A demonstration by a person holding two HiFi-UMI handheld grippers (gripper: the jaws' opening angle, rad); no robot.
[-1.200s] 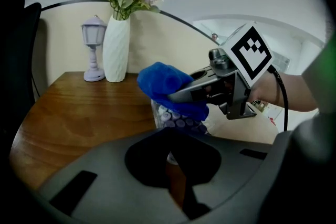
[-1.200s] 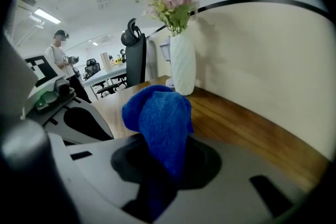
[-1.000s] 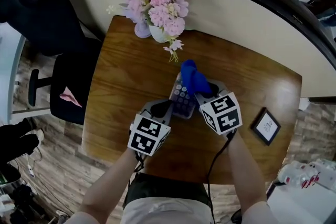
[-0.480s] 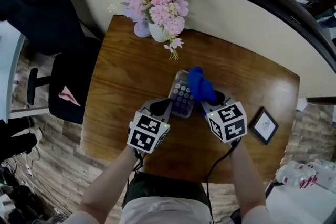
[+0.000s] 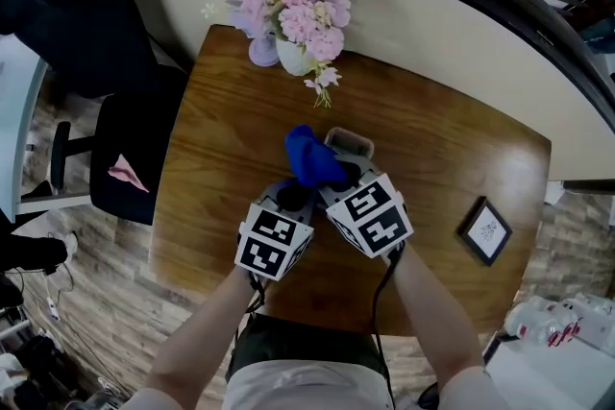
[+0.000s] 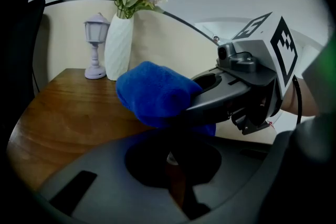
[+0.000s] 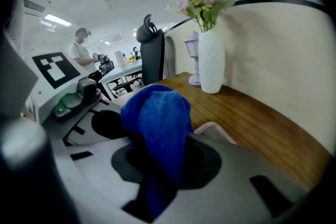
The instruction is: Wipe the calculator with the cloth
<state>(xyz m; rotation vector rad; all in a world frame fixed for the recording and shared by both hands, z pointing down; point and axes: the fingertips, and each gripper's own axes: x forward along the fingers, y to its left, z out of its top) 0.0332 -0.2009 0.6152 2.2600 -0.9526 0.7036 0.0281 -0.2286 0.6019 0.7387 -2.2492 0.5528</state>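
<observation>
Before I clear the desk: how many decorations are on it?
3: flower vase at the far edge, lantern beside it, picture frame at right. Others may be hidden.

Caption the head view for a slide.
Right gripper holds a blue cloth over the calculator on a wooden table.

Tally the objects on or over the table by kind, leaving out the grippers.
cloth: 1
calculator: 1
vase of flowers: 1
lantern ornament: 1
picture frame: 1
Total: 5
</observation>
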